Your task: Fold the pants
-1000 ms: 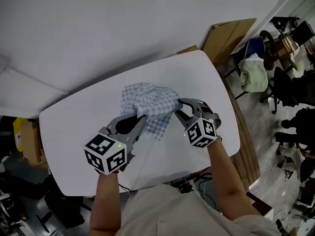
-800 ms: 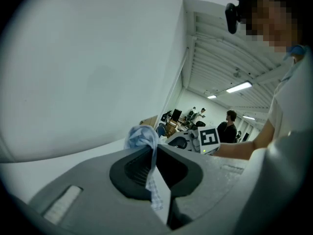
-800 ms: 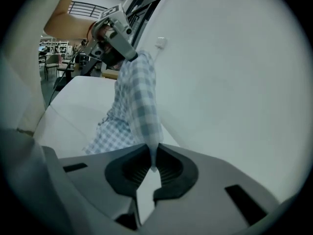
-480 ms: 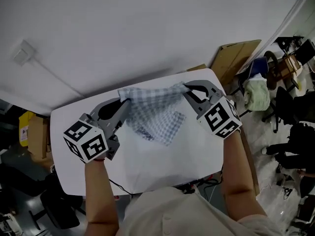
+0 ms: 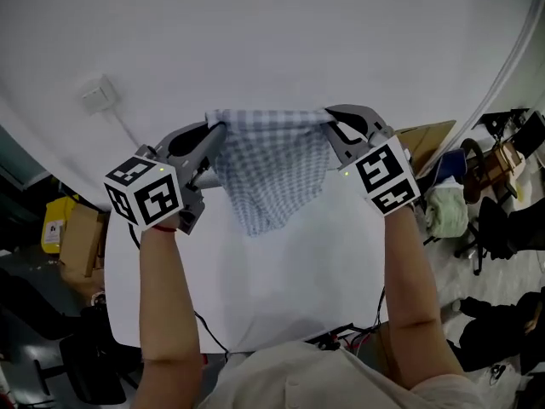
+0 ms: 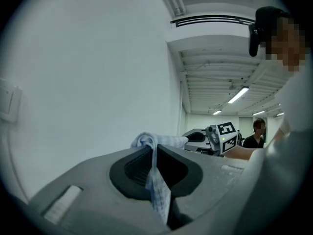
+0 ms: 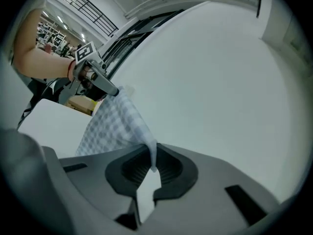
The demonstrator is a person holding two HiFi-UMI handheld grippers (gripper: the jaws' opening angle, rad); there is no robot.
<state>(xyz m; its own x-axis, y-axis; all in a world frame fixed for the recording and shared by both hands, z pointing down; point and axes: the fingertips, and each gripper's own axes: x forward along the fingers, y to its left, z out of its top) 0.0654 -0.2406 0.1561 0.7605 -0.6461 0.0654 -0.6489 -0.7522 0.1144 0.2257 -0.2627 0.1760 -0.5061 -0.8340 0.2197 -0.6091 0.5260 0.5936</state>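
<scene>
- Both forearms reach up and away from the person's body, the left forearm (image 5: 166, 296) and the right forearm (image 5: 407, 279) about parallel, with the white bench (image 5: 289, 288) showing between them.
- Left tool (image 5: 217, 130): held about level, pointing toward the wall (image 5: 281, 32), marker cube turned to the head camera. Its jaws are clamped together on a bunched corner of the pants (image 5: 272, 173); a strip of the checked cloth runs down between the pads.
- Right tool (image 5: 330, 118): at about the same height, nose dipped slightly. Its jaws are pinched on the other top corner, with a thin edge of cloth caught between the ribbed pads.
- The pants are stretched between the two tools along their top edge, and the rest hangs in a tapering drape over the bench's far part. Whether the lowest tip touches the bench cannot be told.
- A switch box (image 5: 98, 95) sits on the wall to the left.
</scene>
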